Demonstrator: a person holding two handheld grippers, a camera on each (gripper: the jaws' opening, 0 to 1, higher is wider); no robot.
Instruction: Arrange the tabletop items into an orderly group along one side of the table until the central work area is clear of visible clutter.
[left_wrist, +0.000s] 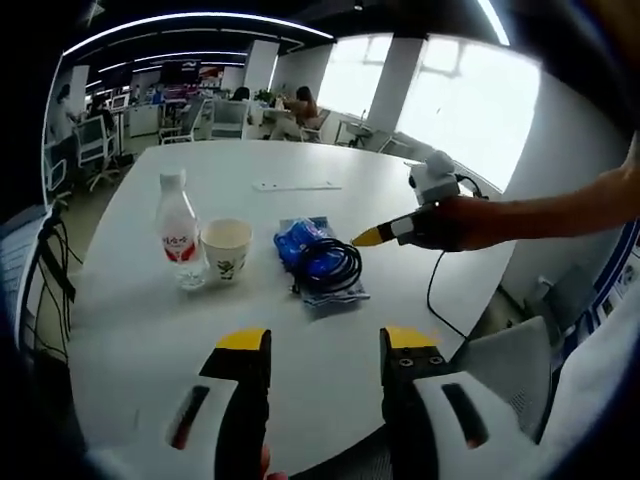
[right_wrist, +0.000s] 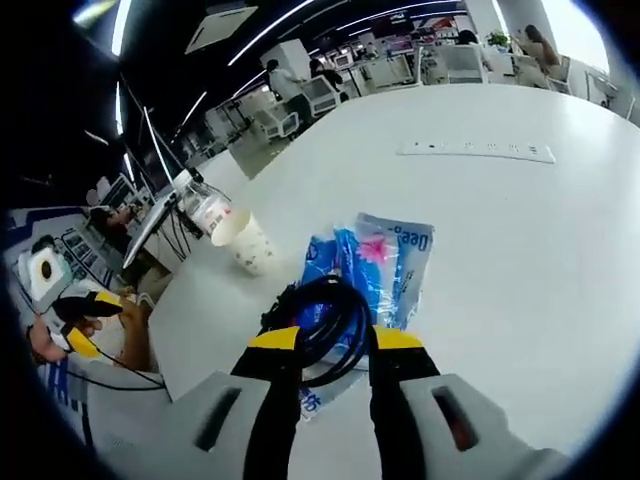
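Reaching low over the white table (right_wrist: 520, 250), the right gripper (right_wrist: 335, 345) sits at the bottom middle of the right gripper view, its yellow-tipped jaws spread apart with nothing held. Right at its tips lies a coil of black cable (right_wrist: 325, 315), and it looks as if the loop sits partly between the jaws, though nothing is pinched yet. The cable rests on a blue plastic pack (right_wrist: 385, 265) just behind it, in the middle of the frame. The cable looks light and floppy, so it would likely sag and uncurl if lifted by one strand; pinching several loops together seems the safer hold. The pack looks soft, thin and slippery, so an edge may be the best place to grab it. Further off, toward the middle left, stands a paper cup (right_wrist: 245, 240), light and easy to squash or tip. In the left gripper view, the left gripper (left_wrist: 320, 345) hangs at the bottom, jaws apart and empty, well back from the things. Beyond it, a water bottle (left_wrist: 177, 225) stands just beside the cup at the middle left.
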